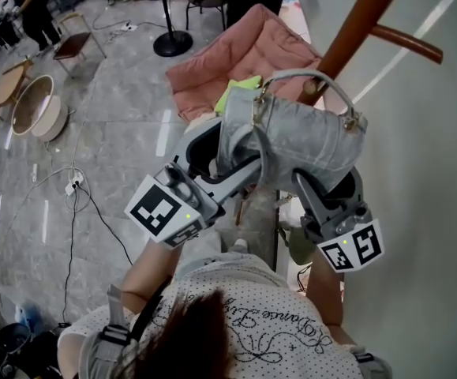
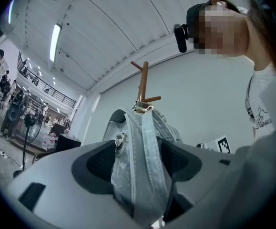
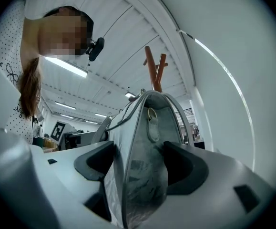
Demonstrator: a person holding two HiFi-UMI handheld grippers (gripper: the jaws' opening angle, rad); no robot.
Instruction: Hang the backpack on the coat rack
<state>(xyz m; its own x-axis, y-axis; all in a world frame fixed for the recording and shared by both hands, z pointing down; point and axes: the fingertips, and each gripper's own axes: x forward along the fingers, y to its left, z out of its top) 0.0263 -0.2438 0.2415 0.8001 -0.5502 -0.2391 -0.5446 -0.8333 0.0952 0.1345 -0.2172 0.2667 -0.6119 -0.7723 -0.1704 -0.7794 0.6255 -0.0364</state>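
Note:
I hold a grey backpack (image 1: 303, 136) up between both grippers, close to the brown coat rack pole (image 1: 353, 30) and its peg (image 1: 406, 43). The backpack's top handle (image 1: 316, 77) arches just beside the pole. My left gripper (image 1: 226, 158) is shut on the backpack's left end, with a strap and side panel (image 2: 142, 151) pressed between its pads. My right gripper (image 1: 324, 181) is shut on the backpack's right side (image 3: 145, 175). In both gripper views the coat rack (image 2: 142, 82) (image 3: 154, 70) rises just beyond the bag's top.
A white wall (image 1: 433, 172) stands behind the rack on the right. A pink cushion (image 1: 236, 54) lies on the floor beyond the backpack, with a black stand base (image 1: 173, 44), cables (image 1: 78, 188), a round tub (image 1: 35, 105) and a chair (image 1: 78, 42) further left.

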